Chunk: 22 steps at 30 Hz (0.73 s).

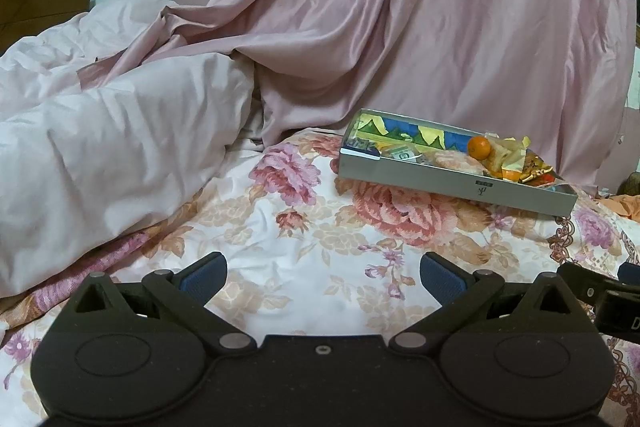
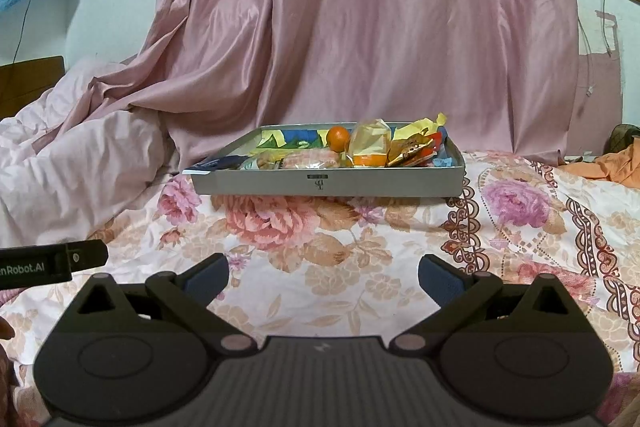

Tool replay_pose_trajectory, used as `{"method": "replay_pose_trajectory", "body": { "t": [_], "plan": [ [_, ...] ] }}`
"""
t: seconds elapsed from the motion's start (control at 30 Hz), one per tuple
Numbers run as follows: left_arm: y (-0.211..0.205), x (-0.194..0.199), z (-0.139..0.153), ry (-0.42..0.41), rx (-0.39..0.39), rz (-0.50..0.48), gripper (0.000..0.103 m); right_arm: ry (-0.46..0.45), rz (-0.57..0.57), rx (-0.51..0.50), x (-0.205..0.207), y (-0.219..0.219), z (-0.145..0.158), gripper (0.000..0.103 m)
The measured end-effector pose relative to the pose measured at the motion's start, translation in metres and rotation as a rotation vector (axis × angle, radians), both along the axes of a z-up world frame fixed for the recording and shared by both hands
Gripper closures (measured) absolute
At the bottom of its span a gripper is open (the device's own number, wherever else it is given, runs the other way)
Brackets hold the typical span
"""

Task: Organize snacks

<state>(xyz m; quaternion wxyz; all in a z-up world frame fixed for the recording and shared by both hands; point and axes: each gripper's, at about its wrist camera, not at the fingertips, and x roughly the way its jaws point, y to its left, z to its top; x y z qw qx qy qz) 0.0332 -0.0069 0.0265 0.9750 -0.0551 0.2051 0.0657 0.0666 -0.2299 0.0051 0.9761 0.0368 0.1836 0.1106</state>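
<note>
A shallow grey box [image 1: 448,183] [image 2: 328,185] lies on the floral bedsheet, filled with wrapped snacks. An orange fruit [image 1: 479,147] [image 2: 338,138] sits among them, beside a clear yellow-tinted packet [image 2: 370,143] and gold and red wrappers [image 1: 532,171] [image 2: 412,149]. My left gripper [image 1: 323,277] hovers open over the sheet, well short of the box, which lies ahead to its right. My right gripper [image 2: 323,279] is open too, with the box straight ahead. Neither holds anything.
A crumpled pink duvet [image 1: 112,147] [image 2: 80,163] piles up on the left. Pink satin fabric [image 1: 440,27] [image 2: 360,27] hangs behind the box. An orange cloth [image 2: 608,163] lies at the far right. Part of the other gripper shows at the frame edges [image 1: 600,291] [image 2: 52,263].
</note>
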Motion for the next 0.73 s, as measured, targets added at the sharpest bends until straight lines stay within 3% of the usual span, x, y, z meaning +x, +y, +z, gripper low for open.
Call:
{"method": "replay_pose_trajectory", "body": {
  "t": [0.73],
  "plan": [
    [-0.0057,-0.0017,-0.0003,0.013,0.022,-0.010,0.001,0.018,0.024,-0.010,0.0025,0.0018,-0.0017,0.000]
  ]
}}
